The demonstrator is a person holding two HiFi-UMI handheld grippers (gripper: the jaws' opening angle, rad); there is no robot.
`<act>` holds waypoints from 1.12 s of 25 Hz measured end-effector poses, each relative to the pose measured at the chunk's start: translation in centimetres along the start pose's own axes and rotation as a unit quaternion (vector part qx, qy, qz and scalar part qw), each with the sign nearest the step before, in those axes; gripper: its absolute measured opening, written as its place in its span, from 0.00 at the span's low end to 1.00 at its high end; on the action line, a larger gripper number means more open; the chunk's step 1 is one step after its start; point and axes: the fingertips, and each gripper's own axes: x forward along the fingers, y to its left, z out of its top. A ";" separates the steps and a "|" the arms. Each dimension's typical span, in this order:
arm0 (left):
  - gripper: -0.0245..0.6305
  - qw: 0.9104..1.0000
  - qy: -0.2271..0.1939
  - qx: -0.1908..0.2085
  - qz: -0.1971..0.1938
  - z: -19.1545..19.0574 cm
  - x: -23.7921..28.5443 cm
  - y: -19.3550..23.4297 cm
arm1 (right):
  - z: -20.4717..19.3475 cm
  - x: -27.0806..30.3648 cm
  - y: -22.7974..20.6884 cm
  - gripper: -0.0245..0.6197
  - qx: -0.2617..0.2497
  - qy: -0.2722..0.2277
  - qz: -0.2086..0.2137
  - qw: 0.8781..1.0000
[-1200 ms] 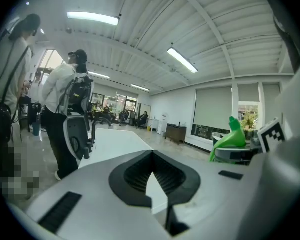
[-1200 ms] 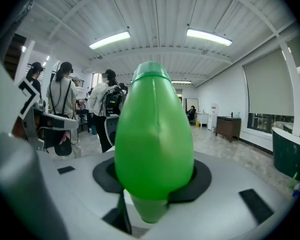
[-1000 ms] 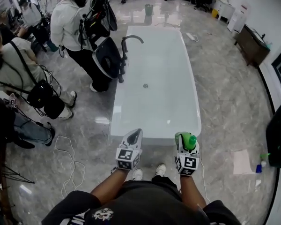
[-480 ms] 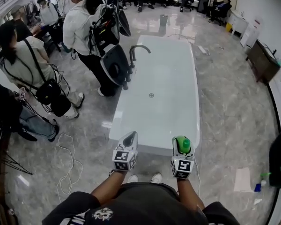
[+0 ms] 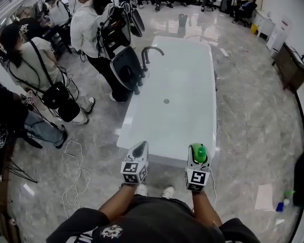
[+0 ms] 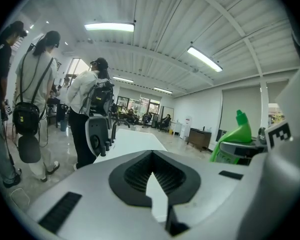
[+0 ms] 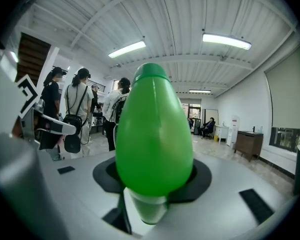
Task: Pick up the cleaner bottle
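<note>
Setting: open hall with polished grey stone floor [image 5: 253,115] and ribbed ceiling carrying strip lights.

Nearest: both forearms extended forward at waist height, one gripper per hand, side by side and apart.

Right gripper [image 5: 198,151]: clamped at a middling width on the cleaner bottle [image 7: 154,129]. Green body seated between the pads, cap end pointing away along the jaws. Lifted clear of floor and tub; pick-up judged complete. Carried roughly level, probably to keep the contents off the cap and the grip centred on the widest part of the body.

Left gripper [image 5: 141,148]: jaws drawn together, nothing between the pads. Held parallel to the right one, apparently on standby, not supporting the bottle.

Just beyond the jaws: near end of a white bathtub [image 5: 142,135], dry, drain visible mid-basin. Likely the surface the cleaner is meant for.

Farther: floor-mounted faucet [image 5: 151,52] at the tub's left side, next to a standing person wearing a backpack rig [image 5: 91,29]. More people at left.

Far right, on the floor: a small spray bottle [image 5: 279,205], untouched.
</note>
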 end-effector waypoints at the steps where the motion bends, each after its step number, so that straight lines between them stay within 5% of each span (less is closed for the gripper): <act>1: 0.05 1.000 0.002 0.001 -0.001 -0.1 -0.1 0.0 | 0.3 0.1 0.2 0.34 -0.004 -0.002 0.000 1.000; 28: 0.05 0.999 0.012 0.035 -0.018 0.9 -2.8 3.7 | 1.3 0.0 4.8 0.34 0.001 -0.001 -0.021 1.000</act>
